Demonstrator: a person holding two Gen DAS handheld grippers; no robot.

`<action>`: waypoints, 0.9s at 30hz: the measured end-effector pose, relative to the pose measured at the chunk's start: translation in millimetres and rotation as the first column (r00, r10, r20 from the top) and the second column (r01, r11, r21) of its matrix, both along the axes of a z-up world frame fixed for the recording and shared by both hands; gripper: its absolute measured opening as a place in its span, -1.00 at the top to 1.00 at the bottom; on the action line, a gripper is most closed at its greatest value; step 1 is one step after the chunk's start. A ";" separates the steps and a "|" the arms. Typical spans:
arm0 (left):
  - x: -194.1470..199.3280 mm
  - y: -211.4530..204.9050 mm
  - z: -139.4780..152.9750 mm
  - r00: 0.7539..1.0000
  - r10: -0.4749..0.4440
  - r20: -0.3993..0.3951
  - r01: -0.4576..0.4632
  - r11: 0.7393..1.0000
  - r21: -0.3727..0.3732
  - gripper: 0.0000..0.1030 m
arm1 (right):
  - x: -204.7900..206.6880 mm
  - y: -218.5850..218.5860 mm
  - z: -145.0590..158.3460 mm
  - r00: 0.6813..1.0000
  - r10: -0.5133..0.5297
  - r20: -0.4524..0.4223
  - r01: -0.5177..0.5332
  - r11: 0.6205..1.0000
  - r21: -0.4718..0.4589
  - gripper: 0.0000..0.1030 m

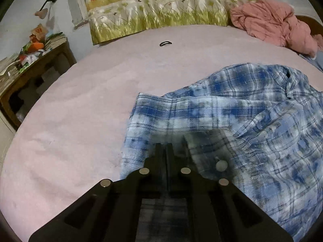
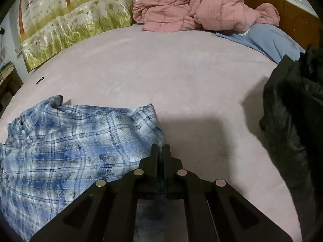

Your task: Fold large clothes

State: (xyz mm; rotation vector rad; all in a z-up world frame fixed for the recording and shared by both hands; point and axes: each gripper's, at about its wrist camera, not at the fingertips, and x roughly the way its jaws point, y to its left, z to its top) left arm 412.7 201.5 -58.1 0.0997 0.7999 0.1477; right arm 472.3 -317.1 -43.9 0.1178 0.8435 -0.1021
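Pinching plaid shirt (image 1: 232,121) edges, bare bedsheet (image 1: 80,111) beyond

Plaid shirt (image 2: 66,141) in right hand-held gripper (image 2: 160,148)

A shirt (image 1: 232,121) lies on the bed (image 1: 80,111), near its front edge. Behind it, pillows (image 1: 157,12) line the far edge, with a crumpled blanket (image 1: 268,20) at their right. A cluttered side table (image 1: 30,64) stands left of the bed.

Rumpled blue plaid shirt (image 1: 232,121) on bed
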 end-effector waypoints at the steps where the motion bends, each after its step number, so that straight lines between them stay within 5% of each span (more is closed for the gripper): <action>1: -3.9 0.7 2.9 1.000 -0.015 0.018 0.015 1.000 -0.019 0.86 | -3.6 0.0 5.7 1.000 0.009 -0.001 -0.009 1.000 -0.008 0.92; 5: -37.8 -6.3 35.0 0.980 -0.054 0.189 0.057 0.998 -0.009 -0.15 | -30.7 0.6 34.0 0.997 0.047 0.058 -0.049 0.998 0.033 0.81; 7: -58.0 -13.2 55.7 0.955 -0.076 0.286 0.077 0.997 0.007 -0.50 | -48.3 2.5 53.6 0.990 0.071 0.122 -0.079 0.995 0.066 0.53; 9: -77.6 -18.4 75.3 0.923 -0.090 0.374 0.095 0.995 0.005 -0.89 | -67.4 8.2 71.9 0.979 0.078 0.191 -0.089 0.995 0.049 -0.25; 10: -86.3 -21.1 83.6 0.906 -0.096 0.411 0.103 0.995 0.007 -0.98 | -77.1 13.7 80.9 0.969 0.083 0.233 -0.092 0.995 0.027 -0.34; 14: -107.8 -24.6 104.5 0.860 -0.091 0.503 0.087 0.996 0.031 -1.00 | -109.1 34.8 104.9 0.935 0.143 0.324 -0.143 0.989 -0.025 -0.74; 18: -119.4 -28.7 115.0 0.825 -0.079 0.559 0.085 0.996 0.015 -1.00 | -136.9 58.2 120.0 0.890 0.222 0.398 -0.215 0.975 -0.061 -0.78; 21: -123.9 -36.3 113.9 0.826 -0.097 0.555 0.105 0.994 0.018 -1.00 | -151.0 73.9 126.1 0.860 0.263 0.437 -0.246 0.965 -0.095 -1.00; 27: -152.6 -46.4 132.9 0.783 -0.101 0.614 0.112 0.993 0.020 -1.00 | -181.4 98.5 132.4 0.817 0.289 0.500 -0.231 0.957 -0.176 -1.00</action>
